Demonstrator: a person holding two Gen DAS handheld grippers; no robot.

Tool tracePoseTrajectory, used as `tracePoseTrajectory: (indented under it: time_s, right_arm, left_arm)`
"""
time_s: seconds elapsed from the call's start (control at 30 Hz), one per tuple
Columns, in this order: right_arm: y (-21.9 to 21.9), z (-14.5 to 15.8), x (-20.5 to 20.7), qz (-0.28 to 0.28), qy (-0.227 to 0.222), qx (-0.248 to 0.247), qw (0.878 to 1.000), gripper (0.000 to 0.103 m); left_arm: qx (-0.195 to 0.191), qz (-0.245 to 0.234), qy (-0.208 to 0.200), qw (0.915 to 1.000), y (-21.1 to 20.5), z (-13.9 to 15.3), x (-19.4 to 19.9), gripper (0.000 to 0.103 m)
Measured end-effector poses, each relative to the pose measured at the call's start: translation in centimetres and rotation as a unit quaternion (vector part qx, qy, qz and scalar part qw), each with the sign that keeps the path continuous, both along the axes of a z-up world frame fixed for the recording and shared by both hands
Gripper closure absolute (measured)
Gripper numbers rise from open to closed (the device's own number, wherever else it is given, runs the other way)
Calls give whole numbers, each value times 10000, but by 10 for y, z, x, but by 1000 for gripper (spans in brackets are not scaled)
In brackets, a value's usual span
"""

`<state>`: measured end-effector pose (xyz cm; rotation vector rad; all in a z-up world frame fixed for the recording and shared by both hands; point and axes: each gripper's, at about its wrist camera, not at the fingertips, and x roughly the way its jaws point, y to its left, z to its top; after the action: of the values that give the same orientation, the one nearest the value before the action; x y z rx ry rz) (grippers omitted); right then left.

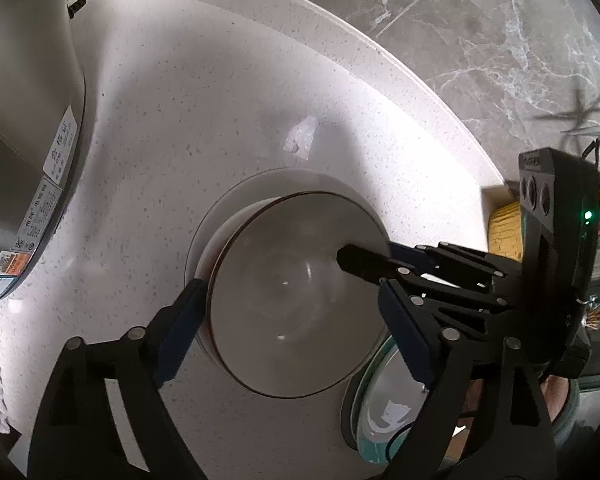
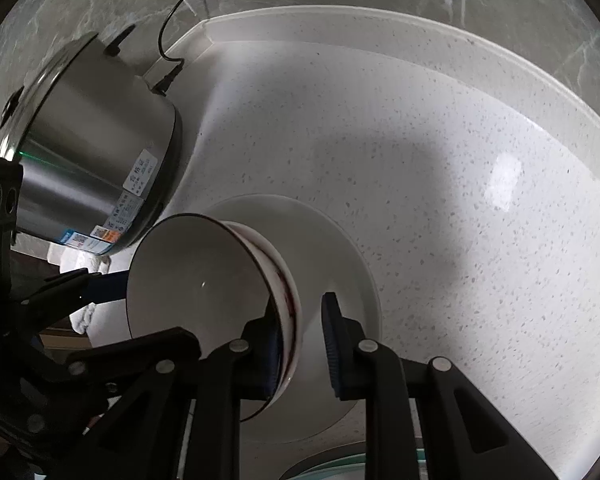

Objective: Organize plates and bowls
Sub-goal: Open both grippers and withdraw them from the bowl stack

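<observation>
Gripper jaws are seen differently on the two sides: the left gripper (image 1: 288, 312) stands wide, its pads either side of the bowl (image 1: 296, 296) without pressing, while the right gripper (image 2: 300, 344) is set narrow across the bowl's rim, one finger inside and one outside; whether the pads press cannot be told. On the speckled desk (image 2: 460, 200) stands a steel cooker (image 2: 96, 168), then a white plate (image 2: 340, 248), with the bowl resting on it, tilted. The bowl lies directly ahead of both grippers. Only the left wrist view shows a glass dish (image 1: 380, 416) beside the stack; only the right shows the bowl's red-banded outer wall.
</observation>
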<state>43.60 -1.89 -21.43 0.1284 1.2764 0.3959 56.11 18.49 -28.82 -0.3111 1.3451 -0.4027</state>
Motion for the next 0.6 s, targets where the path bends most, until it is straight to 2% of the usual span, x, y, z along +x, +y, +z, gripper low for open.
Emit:
tracePoseTrajectory:
  time_s: [0.03, 0.1, 0.33, 0.4, 0.53, 0.6]
  right_arm:
    - [0, 1, 0, 14, -6, 19, 10000, 81]
    - [0, 2, -1, 45, -14, 64, 10000, 80]
    - [-5, 21, -5, 104, -266, 316, 9991, 74]
    - [-6, 25, -6, 115, -290, 372, 9988, 68]
    - [-21, 45, -14, 138, -516, 621, 9966, 47]
    - [-34, 53, -15, 66, -647, 598, 9961, 44]
  left_arm:
    - [-56, 19, 17, 10000, 1, 1, 0, 12]
    - [-41, 104, 7, 9999, 5, 2, 1, 0]
    - [-185, 282, -57, 9994, 16, 11, 7, 0]
    - [-224, 336, -96, 9991, 19, 15, 7, 0]
    - [-306, 400, -356, 9981, 32, 36, -11, 0]
    - [-351, 494, -441, 9972, 47, 40, -27, 0]
